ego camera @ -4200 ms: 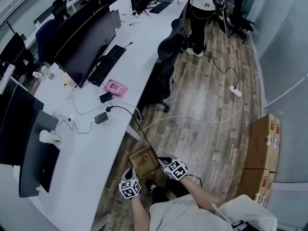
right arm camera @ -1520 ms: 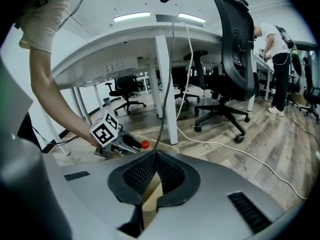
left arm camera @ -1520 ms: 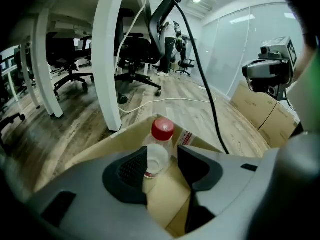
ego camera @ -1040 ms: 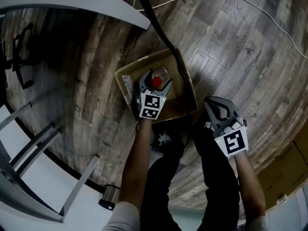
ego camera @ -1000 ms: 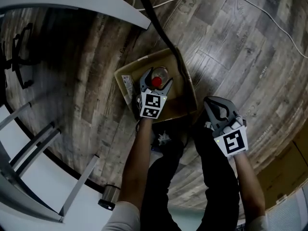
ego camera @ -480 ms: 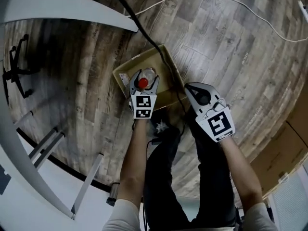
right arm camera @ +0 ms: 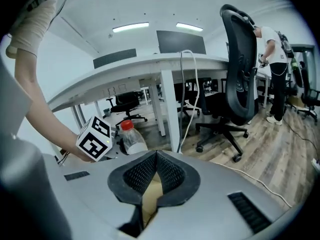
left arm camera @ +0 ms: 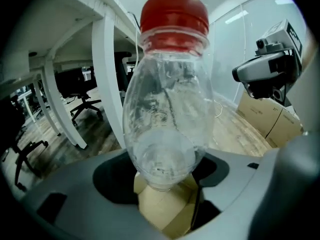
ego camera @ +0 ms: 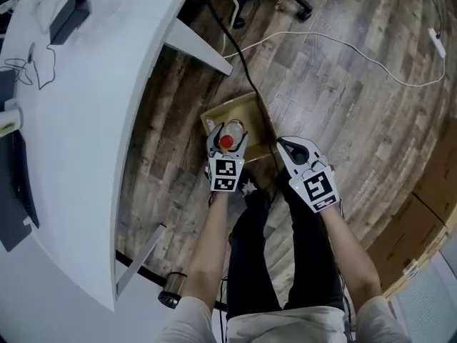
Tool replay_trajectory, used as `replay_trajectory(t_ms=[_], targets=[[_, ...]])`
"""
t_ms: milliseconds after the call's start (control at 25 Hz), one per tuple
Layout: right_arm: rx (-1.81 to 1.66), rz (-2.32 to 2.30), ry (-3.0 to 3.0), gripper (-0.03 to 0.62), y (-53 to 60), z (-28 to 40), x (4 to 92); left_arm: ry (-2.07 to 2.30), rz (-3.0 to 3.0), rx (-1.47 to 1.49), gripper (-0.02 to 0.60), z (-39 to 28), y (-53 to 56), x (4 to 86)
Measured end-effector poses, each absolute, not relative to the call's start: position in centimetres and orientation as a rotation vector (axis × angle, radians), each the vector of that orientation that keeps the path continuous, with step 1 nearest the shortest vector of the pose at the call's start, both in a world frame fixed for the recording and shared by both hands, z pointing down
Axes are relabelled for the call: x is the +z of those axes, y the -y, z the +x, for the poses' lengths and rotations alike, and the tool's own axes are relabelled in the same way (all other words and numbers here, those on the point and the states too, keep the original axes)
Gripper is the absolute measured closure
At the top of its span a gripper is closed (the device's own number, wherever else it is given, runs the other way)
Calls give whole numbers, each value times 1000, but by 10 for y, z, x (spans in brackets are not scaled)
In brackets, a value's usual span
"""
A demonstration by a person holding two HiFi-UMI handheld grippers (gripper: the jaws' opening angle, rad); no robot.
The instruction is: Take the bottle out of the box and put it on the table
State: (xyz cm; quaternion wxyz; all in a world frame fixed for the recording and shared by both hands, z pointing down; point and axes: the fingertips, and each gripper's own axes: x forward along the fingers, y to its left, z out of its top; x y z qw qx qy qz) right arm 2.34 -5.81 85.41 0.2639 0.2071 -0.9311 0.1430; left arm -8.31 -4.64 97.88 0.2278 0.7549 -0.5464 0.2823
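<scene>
Over open cardboard box (ego camera: 246, 110) on plank floor: clear red-capped bottle (left arm camera: 167, 119), upright, clamped near its base by left gripper (ego camera: 228, 136), with jaws just drawn in onto it. Alongside: right gripper (ego camera: 284, 144), closed tip to tip, empty. White table (ego camera: 86, 120) at left.

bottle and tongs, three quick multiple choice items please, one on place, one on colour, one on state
1. Where is the bottle? A on the table; B on the floor; C in the left tongs.
2. What colour is its cap? A blue; B red; C white.
3. How are the right tongs? A shut, empty; B clamped on a cable; C gripping the bottle.

Answers: C, the left tongs clamp it over the box; B, the cap is red; A, their pads meet with nothing between.
</scene>
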Motion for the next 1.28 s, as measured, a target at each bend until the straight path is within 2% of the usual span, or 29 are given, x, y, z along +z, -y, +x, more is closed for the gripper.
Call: replay_trajectory(t_ms=[280, 480, 720, 960, 1280], targets=[[385, 574, 2542, 556, 49, 12, 750, 1540, 2065, 738, 265, -84, 26, 855], [429, 601, 2541, 556, 29, 10, 674, 1605, 2089, 690, 265, -89, 14, 737], [345, 513, 2584, 556, -2, -11, 583, 1684, 2043, 643, 264, -105, -16, 628], [285, 411, 2663, 556, -43, -36, 505, 1748, 2011, 635, 264, -141, -41, 545], [293, 338, 2713, 557, -77, -66, 447, 1874, 1946, 634, 264, -211, -62, 463]])
